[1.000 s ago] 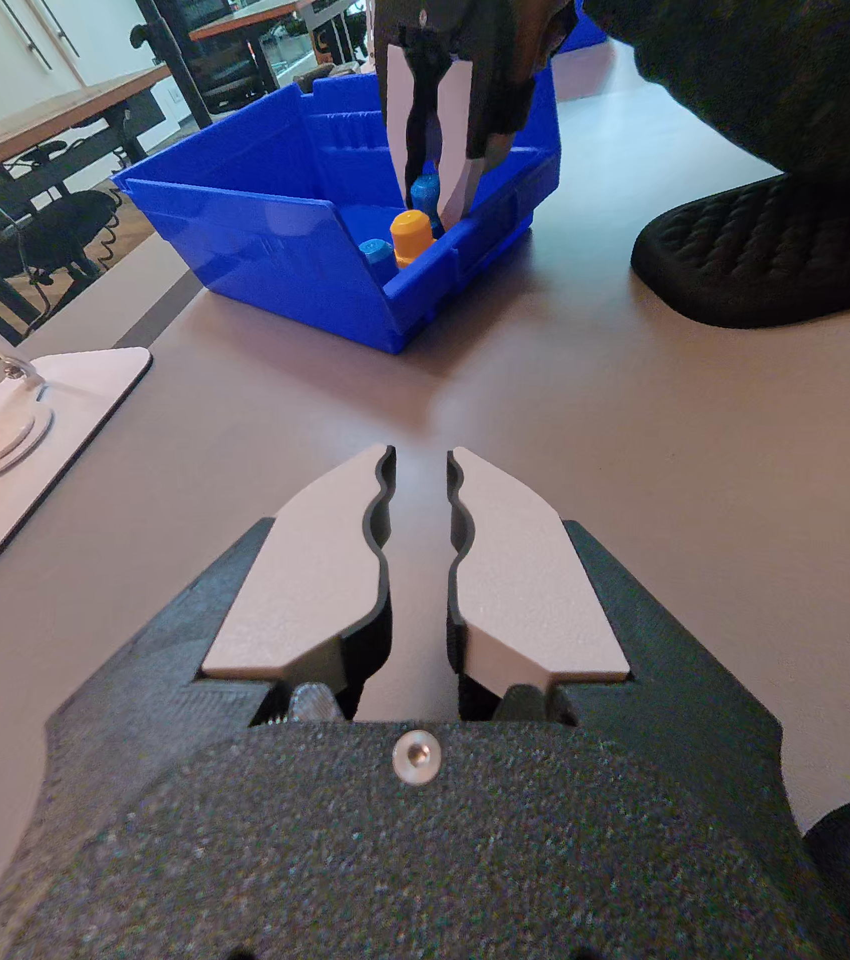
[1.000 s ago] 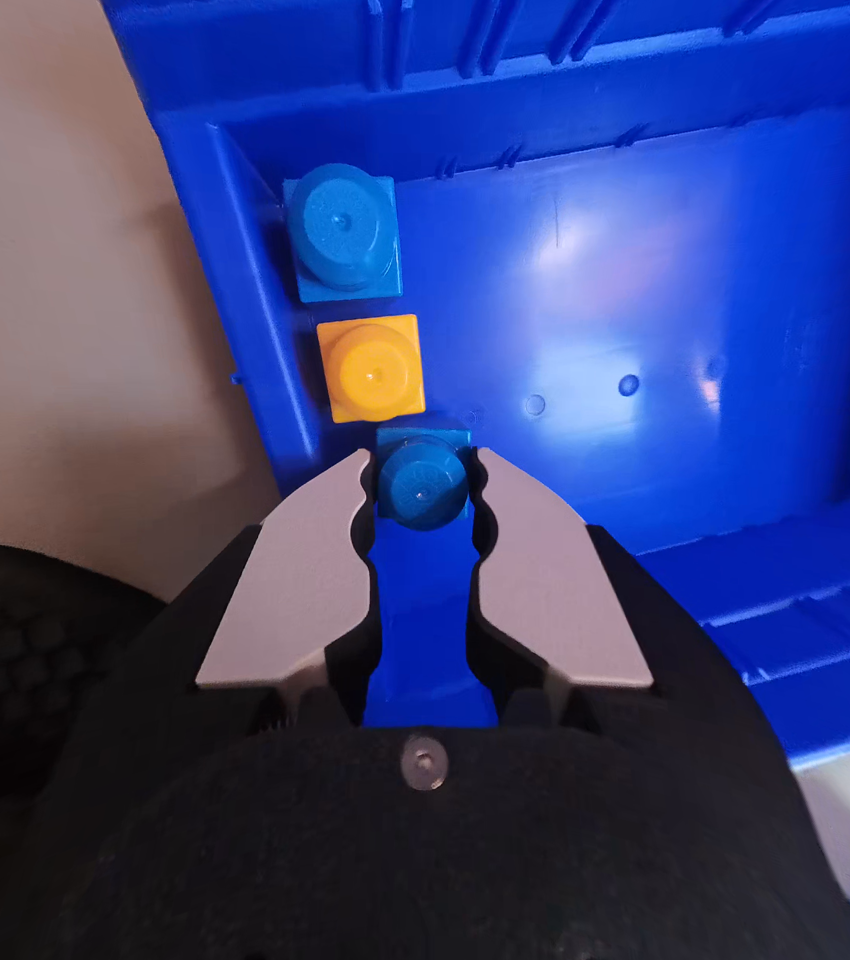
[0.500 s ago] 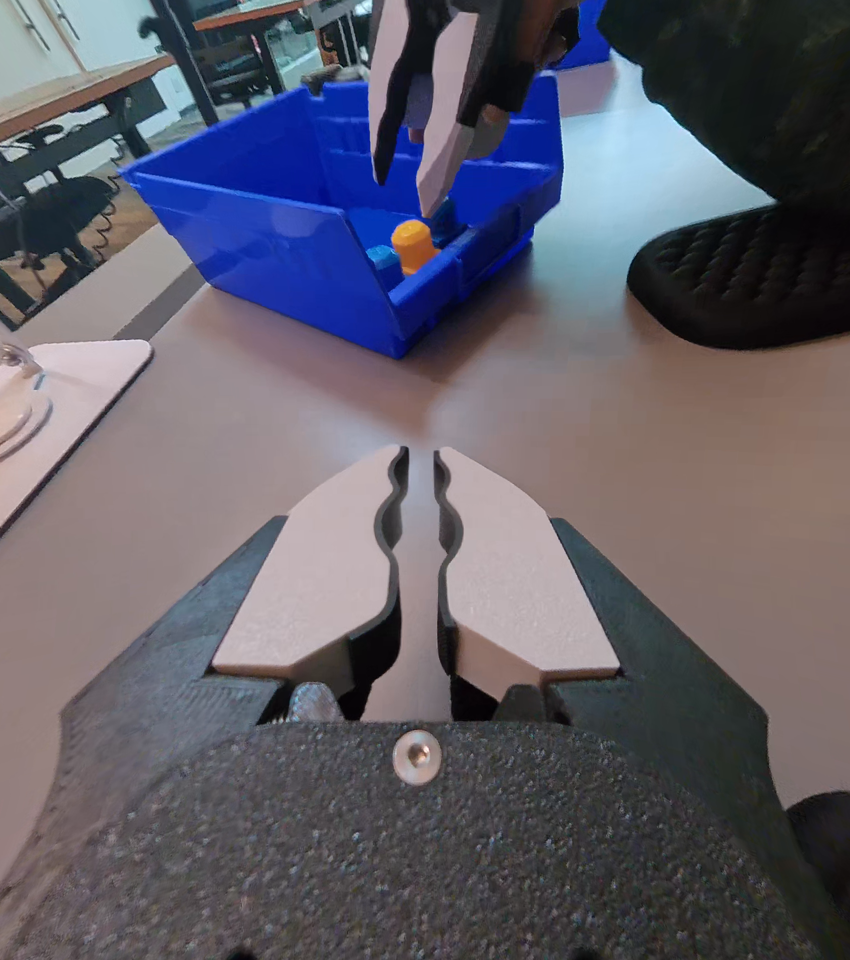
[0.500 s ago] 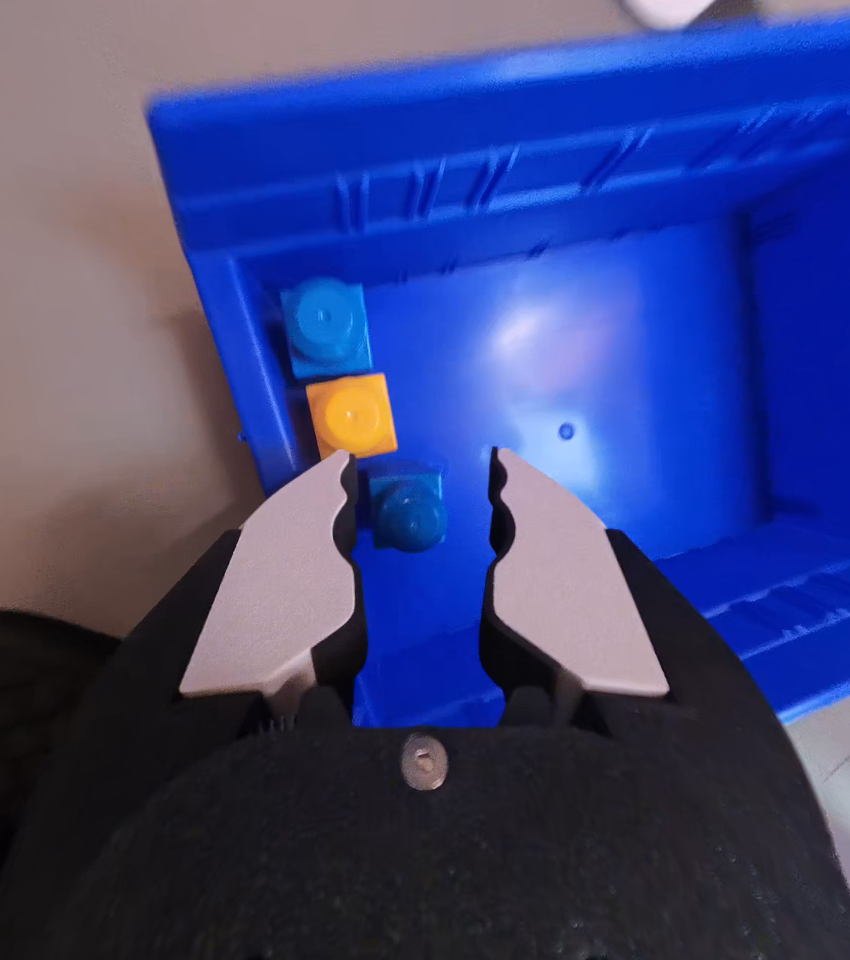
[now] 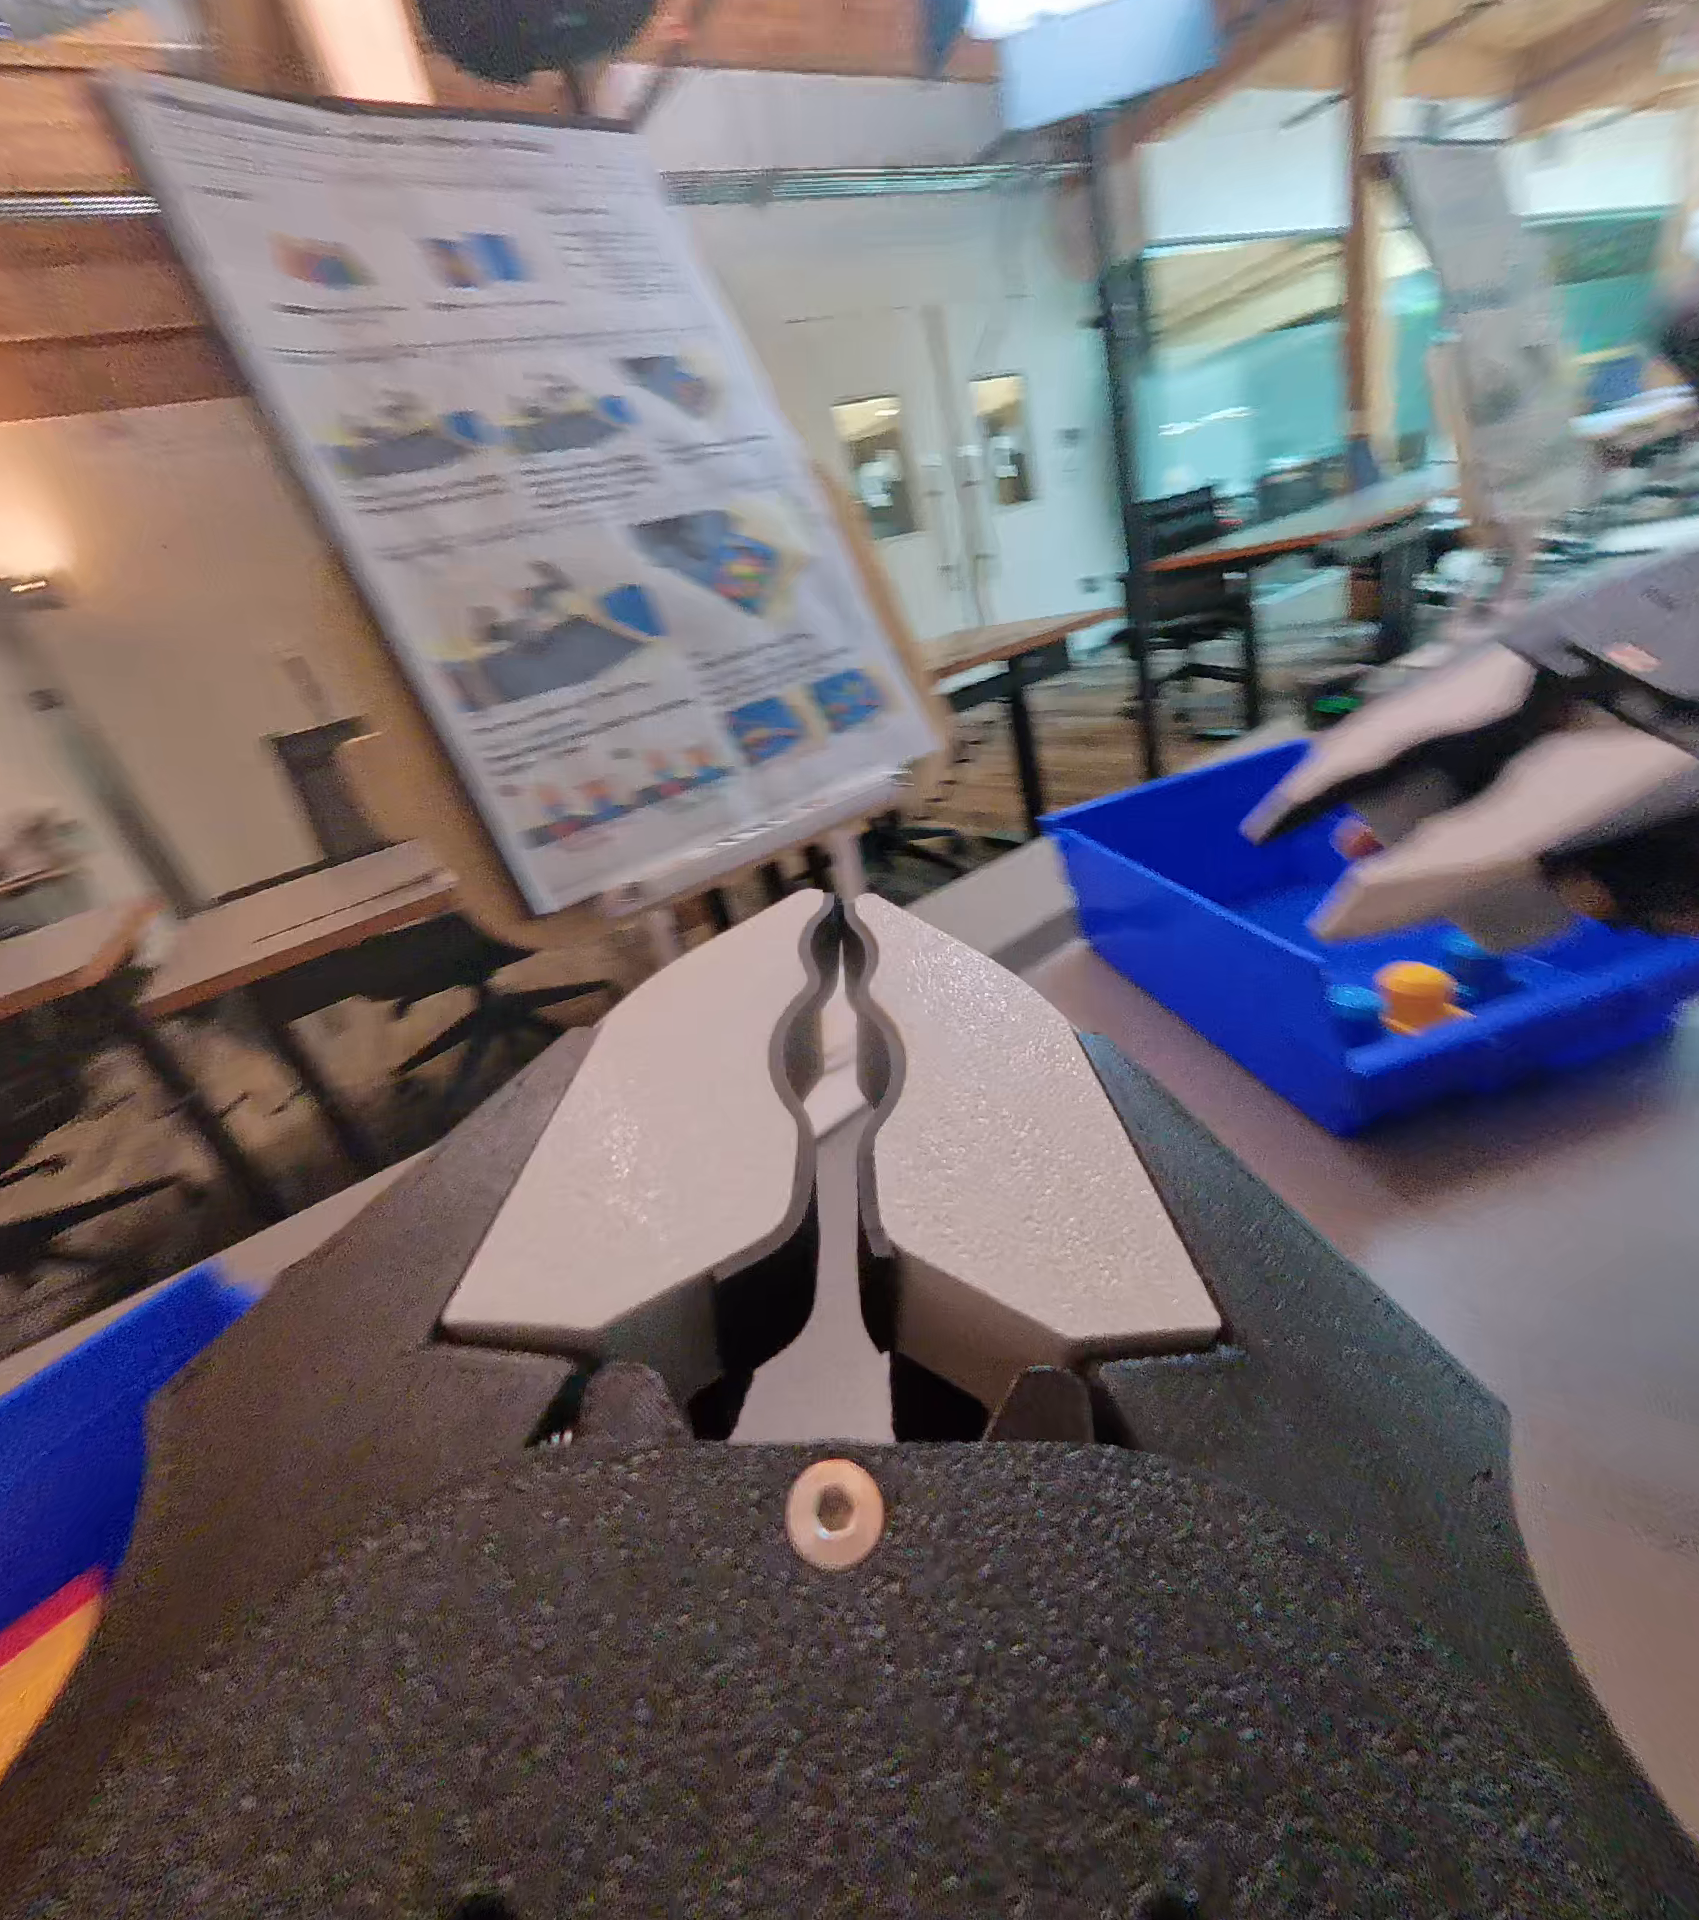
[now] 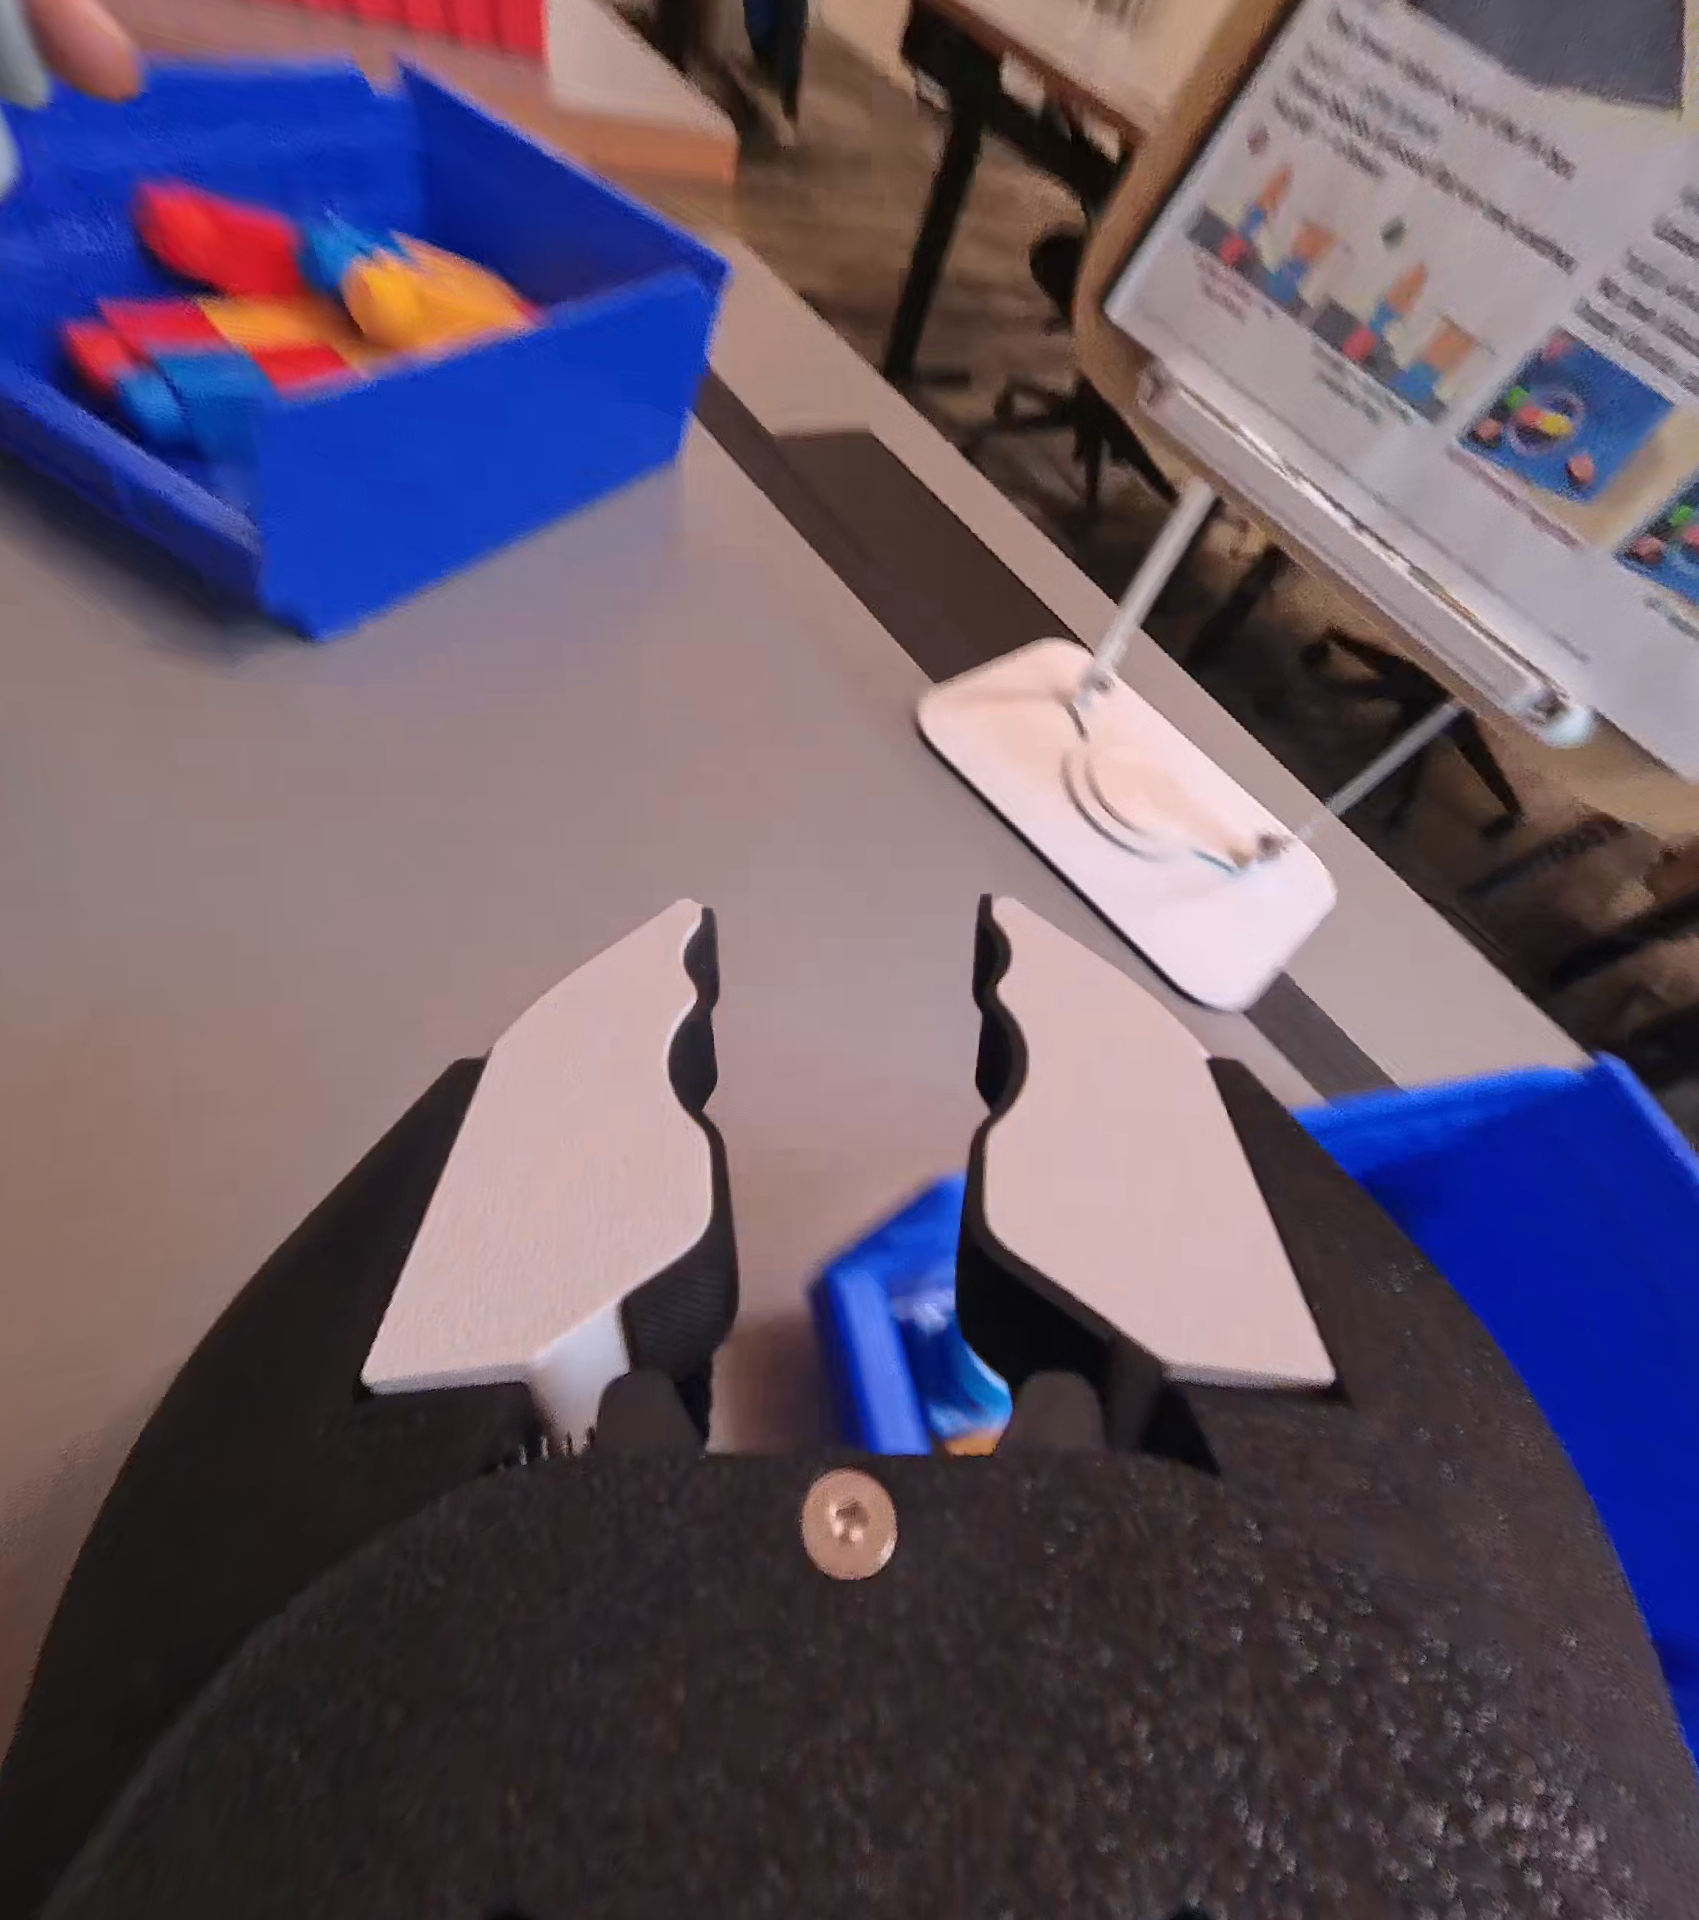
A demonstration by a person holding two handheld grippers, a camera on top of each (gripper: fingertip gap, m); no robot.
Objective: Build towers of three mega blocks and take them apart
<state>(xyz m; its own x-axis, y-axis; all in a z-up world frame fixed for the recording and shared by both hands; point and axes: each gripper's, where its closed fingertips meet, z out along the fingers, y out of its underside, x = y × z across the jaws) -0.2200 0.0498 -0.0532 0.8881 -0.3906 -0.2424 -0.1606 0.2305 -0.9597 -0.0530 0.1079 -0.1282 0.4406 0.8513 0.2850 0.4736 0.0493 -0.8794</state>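
Nearest the left wrist camera, the left gripper (image 5: 840, 920) is hanging above the grey table (image 5: 1603, 1299) with its jaws pressed together on nothing. On the right wrist view, the right gripper (image 6: 845, 925) is hovering with jaws spread and empty over the near bin (image 6: 1551, 1299).

Task items: an orange block (image 5: 1411, 992) and two blue blocks (image 5: 1354, 1003) are standing singly in that bin, against its left wall. No tower is standing, so this is probably the point between taking apart and rebuilding.

Handling note: bringing the spread jaws straight down over one stud, square to the block, should be giving the firmest pinch; the bin wall just beside the blocks is leaving little room for the outer finger.

Farther off: a second bin (image 6: 471, 468) is holding a loose heap of red, orange and blue blocks (image 6: 305, 301), too blurred to count. A white stand base (image 6: 1125, 842) is sitting at the table's far edge, carrying an instruction sheet (image 5: 533, 468). Beyond, office desks are standing well apart.
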